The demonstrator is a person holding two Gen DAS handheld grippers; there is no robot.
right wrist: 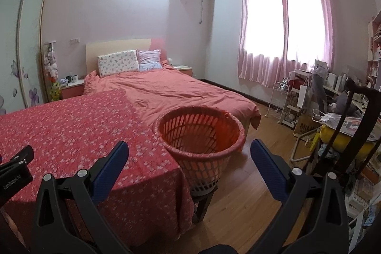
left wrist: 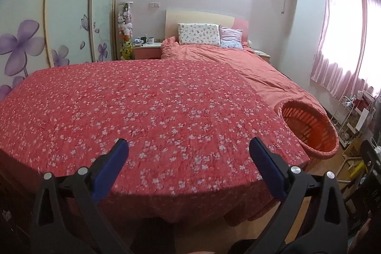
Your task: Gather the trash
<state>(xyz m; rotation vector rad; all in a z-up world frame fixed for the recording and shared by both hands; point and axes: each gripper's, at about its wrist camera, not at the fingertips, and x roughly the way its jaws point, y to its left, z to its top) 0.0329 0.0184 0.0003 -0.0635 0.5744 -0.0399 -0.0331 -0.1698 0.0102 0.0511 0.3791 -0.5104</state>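
A: Where's the basket [right wrist: 200,135]?

B: Right of the desk [left wrist: 142,99], rim touching the desk's cloth edge. It sits raised on a small stool, so the rim is about level with the desk top. My read: that makes it an easy drop from the desk.

A: Anything in it?

B: Looks empty through the slats. Bottom is partly hidden, so not certain.

A: Trash?

B: None visible. The cloth on the desk shows only its flower print, nothing lying on it. Floor right of the basket looks bare too.

A: Grippers?

B: Left gripper [left wrist: 188,146] hovers above the desk's near edge, fingers spread wide, nothing between them. Right gripper [right wrist: 189,146] points at the basket, fingers spread wide as well, empty; the basket only shows in the gap, no contact.

A: So what stage?

B: Judging by this, either start or finish: both tools are free and parked at the desk's near side. Can't tell which.
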